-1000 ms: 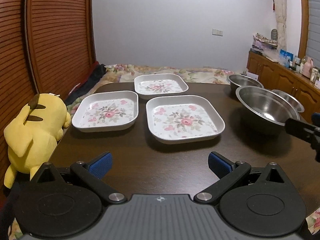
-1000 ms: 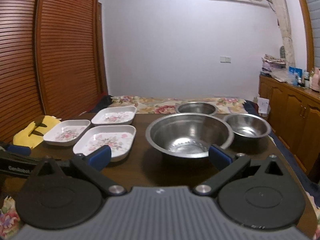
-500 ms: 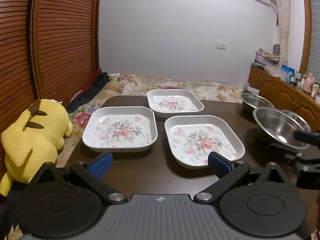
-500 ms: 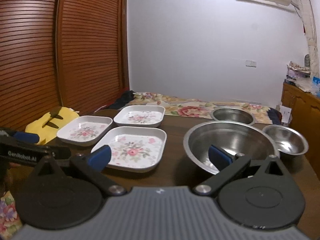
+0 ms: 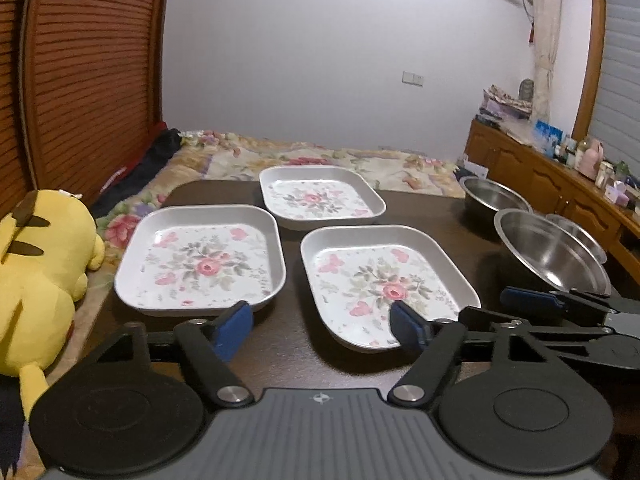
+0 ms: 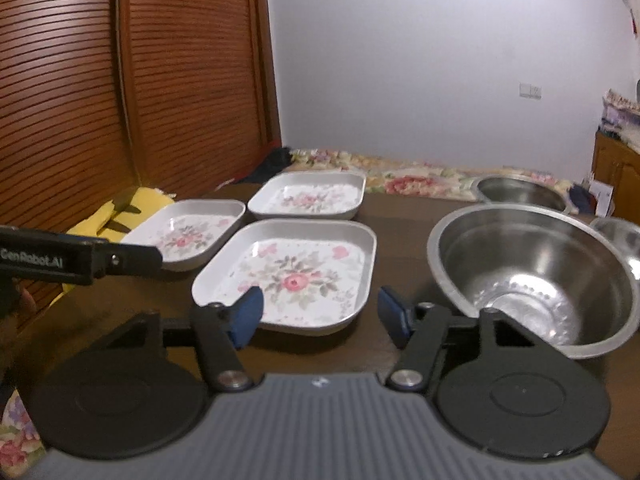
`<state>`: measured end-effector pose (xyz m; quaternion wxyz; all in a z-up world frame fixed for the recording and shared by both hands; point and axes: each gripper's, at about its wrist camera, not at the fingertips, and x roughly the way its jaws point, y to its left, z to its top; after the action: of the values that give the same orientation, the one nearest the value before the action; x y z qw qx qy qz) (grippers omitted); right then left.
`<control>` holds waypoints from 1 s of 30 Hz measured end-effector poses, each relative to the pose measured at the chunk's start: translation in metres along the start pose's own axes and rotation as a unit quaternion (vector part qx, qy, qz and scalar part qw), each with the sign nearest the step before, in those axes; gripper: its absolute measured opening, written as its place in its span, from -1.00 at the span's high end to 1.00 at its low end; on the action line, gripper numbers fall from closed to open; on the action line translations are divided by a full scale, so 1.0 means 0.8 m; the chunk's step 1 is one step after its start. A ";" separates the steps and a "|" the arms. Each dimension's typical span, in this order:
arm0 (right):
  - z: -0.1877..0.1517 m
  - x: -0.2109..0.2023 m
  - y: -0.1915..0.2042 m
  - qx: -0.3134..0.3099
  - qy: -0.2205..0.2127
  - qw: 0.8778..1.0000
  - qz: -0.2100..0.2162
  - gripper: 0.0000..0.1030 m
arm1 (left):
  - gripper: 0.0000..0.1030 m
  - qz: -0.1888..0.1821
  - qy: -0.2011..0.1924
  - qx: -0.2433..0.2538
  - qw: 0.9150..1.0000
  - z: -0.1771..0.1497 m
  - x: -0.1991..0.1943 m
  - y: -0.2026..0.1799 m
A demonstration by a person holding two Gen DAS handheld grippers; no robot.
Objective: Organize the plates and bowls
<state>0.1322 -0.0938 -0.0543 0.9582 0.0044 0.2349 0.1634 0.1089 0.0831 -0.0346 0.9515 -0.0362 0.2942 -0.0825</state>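
Three white square plates with a rose print lie on the dark table (image 5: 298,332): a left plate (image 5: 200,258), a far plate (image 5: 320,196) and a near right plate (image 5: 384,284). To their right stand a large steel bowl (image 6: 532,276), a far bowl (image 6: 516,192) and a small bowl (image 6: 620,236). My left gripper (image 5: 320,326) hovers before the gap between the left and near right plates; its jaws are closing with nothing between them. My right gripper (image 6: 320,314) faces the near plate (image 6: 296,272); its jaws are closing too, and the pads press on nothing.
A yellow plush toy (image 5: 36,272) lies off the table's left edge, beside brown slatted doors (image 5: 88,80). A floral bedspread (image 5: 320,160) stretches behind the table. A wooden sideboard (image 5: 540,176) with small items runs along the right wall.
Both grippers have come nearer to the plates, and both pairs of jaws have narrowed. The right wrist view has swung from the large bowl to the near plate.
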 end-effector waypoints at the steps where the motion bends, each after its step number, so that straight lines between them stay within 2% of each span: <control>1: 0.000 0.003 -0.001 0.003 0.003 1.000 0.000 -0.19 | -0.37 -0.002 0.002 -0.001 1.000 0.000 0.005 0.000; 3: 0.000 0.010 -0.004 0.012 0.011 1.000 -0.001 -0.17 | -0.34 -0.007 0.006 0.000 1.000 -0.001 0.015 0.000; 6: 0.000 0.018 -0.009 0.030 0.021 0.999 0.000 -0.09 | -0.13 -0.013 0.013 -0.002 1.000 -0.002 0.031 0.002; 19: -0.003 0.033 -0.011 0.043 0.033 0.999 -0.003 0.10 | 0.45 -0.034 0.025 -0.025 0.999 -0.001 0.060 0.007; 25: -0.002 0.042 -0.017 0.062 0.039 0.997 -0.009 0.23 | 0.64 -0.030 0.033 -0.022 0.999 -0.001 0.067 0.008; 30: -0.005 0.047 -0.017 0.060 0.042 0.997 -0.016 0.27 | 0.67 -0.030 0.043 -0.021 0.998 -0.001 0.075 0.010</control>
<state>0.1660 -0.0948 -0.0757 0.9478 0.0514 0.2847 0.1341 0.1580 0.0805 -0.0695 0.9342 -0.0610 0.3351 -0.1063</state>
